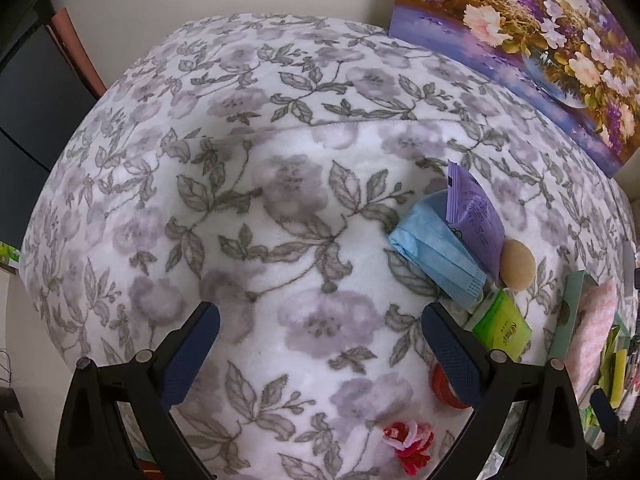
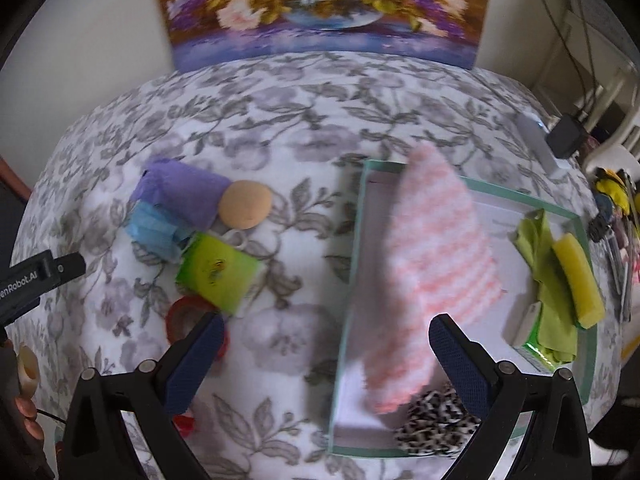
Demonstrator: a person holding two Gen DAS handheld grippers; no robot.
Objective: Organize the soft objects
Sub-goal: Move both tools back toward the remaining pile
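Observation:
A pink-and-white fluffy cloth (image 2: 432,264) lies in the shallow green-rimmed tray (image 2: 356,240), with a leopard-print scrunchie (image 2: 436,424), a green cloth (image 2: 548,276) and a yellow sponge (image 2: 578,280) beside it. Left of the tray lie a purple packet (image 2: 188,196), a blue face mask (image 2: 154,232), a tan round puff (image 2: 245,205), a green tissue pack (image 2: 218,274) and a red ring (image 2: 182,318). My right gripper (image 2: 326,354) hangs open above the tray's left edge. My left gripper (image 1: 320,348) is open over bare blanket, left of the mask (image 1: 440,256) and packet (image 1: 474,210).
A floral blanket (image 1: 280,184) covers the whole surface. A flower painting (image 2: 320,8) leans on the back wall. A red-and-pink pipe-cleaner flower (image 1: 410,442) lies near the front. Cables, a charger (image 2: 564,136) and clutter sit off the right edge. A hand (image 2: 24,392) holds the left gripper's body (image 2: 36,280).

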